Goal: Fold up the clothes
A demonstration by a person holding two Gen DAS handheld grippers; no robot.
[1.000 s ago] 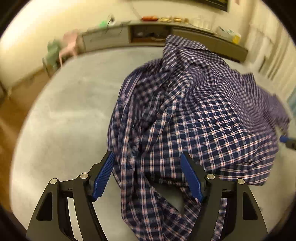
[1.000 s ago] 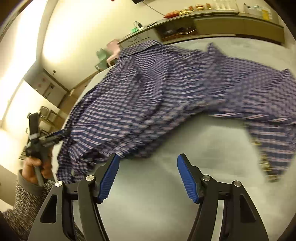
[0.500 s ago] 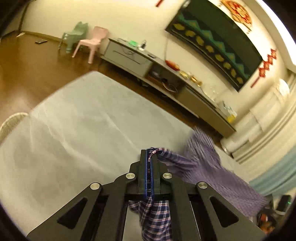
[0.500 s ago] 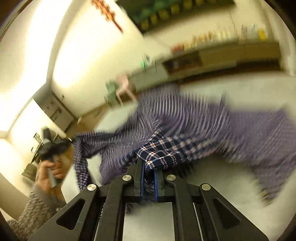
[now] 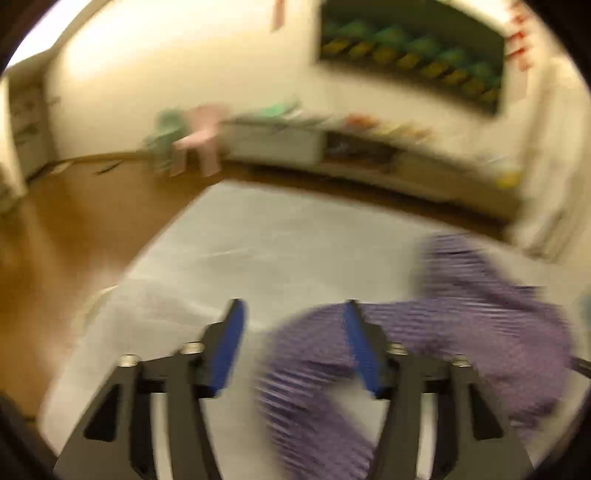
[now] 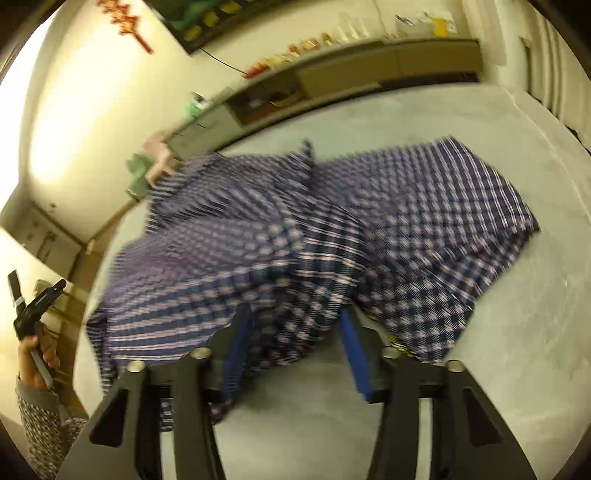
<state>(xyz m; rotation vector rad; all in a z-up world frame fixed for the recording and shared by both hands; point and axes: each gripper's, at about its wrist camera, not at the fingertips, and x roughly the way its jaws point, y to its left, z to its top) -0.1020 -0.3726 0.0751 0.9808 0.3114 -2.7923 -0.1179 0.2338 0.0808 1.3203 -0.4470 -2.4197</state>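
Left wrist view: the left gripper hangs over a pale grey table with its blue-padded jaws spread wide and nothing between them. A blue plaid shirt, smeared by motion blur, lies crumpled on the table to the right, part of it running behind the right-hand jaw and down toward the lower edge. Beyond the table stand a pink child's chair, a green chair beside it, a long low cabinet against the wall and a dark framed picture above it. The wooden floor shows at left.

Right wrist view: the right gripper is likewise spread apart and grips nothing; a fold of the plaid shirt lies between and just ahead of its blue pads. The shirt sprawls in rumpled heaps across the middle of the grey table. At far left a person's hand, in a speckled knit sleeve, holds the handle of the other gripper off the table's edge; its jaws cannot be made out here. A red ornament hangs on the wall.
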